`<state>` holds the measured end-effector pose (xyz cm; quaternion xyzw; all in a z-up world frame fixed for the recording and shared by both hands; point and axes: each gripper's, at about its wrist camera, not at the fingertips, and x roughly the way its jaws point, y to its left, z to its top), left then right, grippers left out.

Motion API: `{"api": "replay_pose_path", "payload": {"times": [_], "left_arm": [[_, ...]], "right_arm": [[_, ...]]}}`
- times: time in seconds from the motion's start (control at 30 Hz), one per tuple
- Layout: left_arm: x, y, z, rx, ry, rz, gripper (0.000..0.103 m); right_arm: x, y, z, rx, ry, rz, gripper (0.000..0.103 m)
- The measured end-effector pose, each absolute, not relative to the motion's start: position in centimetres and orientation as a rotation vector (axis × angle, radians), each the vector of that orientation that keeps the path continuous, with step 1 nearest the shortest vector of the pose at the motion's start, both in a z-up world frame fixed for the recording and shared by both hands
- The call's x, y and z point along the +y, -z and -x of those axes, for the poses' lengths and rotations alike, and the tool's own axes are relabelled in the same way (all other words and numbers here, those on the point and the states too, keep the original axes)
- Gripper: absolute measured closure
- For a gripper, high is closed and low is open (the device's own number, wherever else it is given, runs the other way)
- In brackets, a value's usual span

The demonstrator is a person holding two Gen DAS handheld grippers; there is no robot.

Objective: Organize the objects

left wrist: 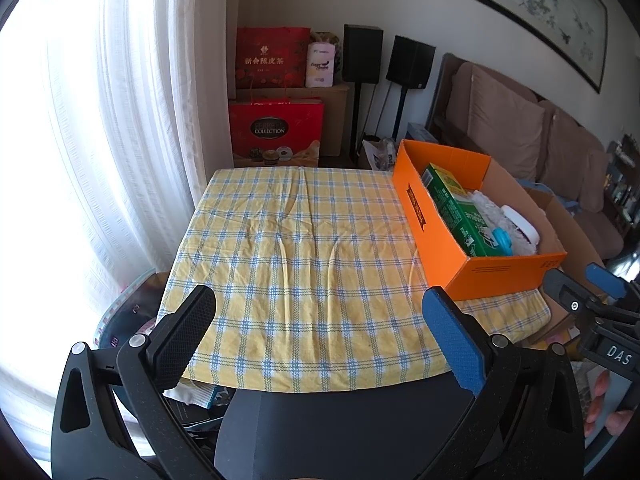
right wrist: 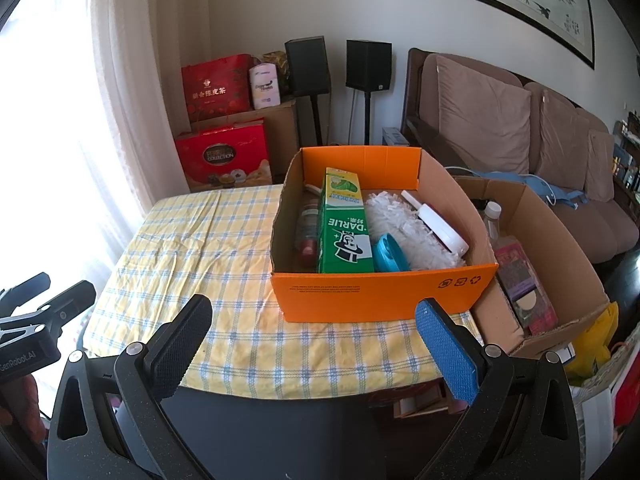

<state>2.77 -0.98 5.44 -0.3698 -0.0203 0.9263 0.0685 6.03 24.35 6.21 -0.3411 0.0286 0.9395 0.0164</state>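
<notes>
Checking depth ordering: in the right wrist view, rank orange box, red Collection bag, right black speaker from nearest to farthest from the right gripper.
From the right gripper:
1. orange box, just ahead on the tablecloth.
2. red Collection bag, beyond the table, left.
3. right black speaker, against the back wall.

box (right wrist: 380, 296) on table's (right wrist: 192, 240) right | carton (right wrist: 346, 232) in box

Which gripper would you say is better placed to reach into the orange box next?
Probably the right gripper: the orange box sits straight ahead between its open fingers, while for the left gripper it lies off to the right.
</notes>
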Motion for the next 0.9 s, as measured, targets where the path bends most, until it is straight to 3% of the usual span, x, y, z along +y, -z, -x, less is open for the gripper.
{"api": "replay_pose_path", "payload": {"times": [0.9], "left_arm": [[-0.66, -5.31, -3.03, -0.048, -2.805, 1.104, 0.000]], "right_arm": [[24.28, -6.27, -6.09, 0.089, -2.920, 1.060, 0.000]]}}
